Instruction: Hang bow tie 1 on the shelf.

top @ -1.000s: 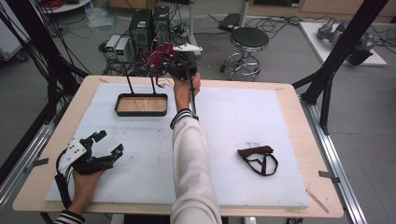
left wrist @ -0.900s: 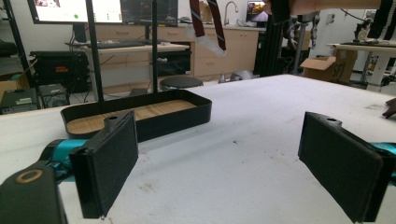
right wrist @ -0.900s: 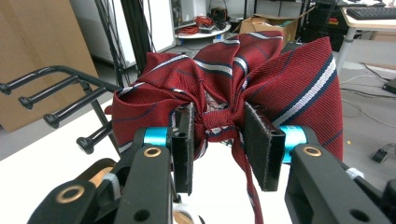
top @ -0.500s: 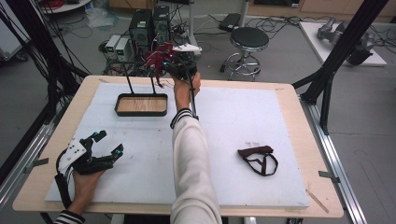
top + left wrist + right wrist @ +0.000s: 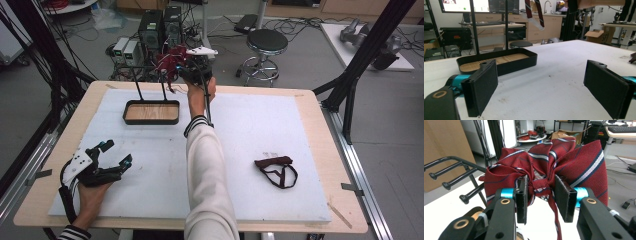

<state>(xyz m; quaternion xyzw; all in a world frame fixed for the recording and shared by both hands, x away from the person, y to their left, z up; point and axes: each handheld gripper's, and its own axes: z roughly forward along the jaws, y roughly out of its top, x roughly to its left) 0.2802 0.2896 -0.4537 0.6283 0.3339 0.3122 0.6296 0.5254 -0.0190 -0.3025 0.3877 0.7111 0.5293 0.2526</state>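
My right gripper [image 5: 192, 70] is held up over the table's far edge, shut on the knot of a red bow tie [image 5: 170, 62] with white and navy stripes. In the right gripper view the jaws [image 5: 541, 185] pinch that knot and the bow tie [image 5: 564, 162] fans out behind them, next to the black pronged rack [image 5: 451, 173]. The rack's posts [image 5: 137, 85] rise from a black tray [image 5: 151, 102] with a wooden floor. My left gripper [image 5: 116, 152] rests open at the near left corner, nothing between its pads [image 5: 541, 85], facing the tray [image 5: 519, 65].
A second dark red bow tie [image 5: 275, 167] with its strap lies on the white mat at the right. The tie's strap ends [image 5: 534, 10] hang above the tray. Behind the table stand computer boxes [image 5: 160, 25] and a stool [image 5: 267, 42].
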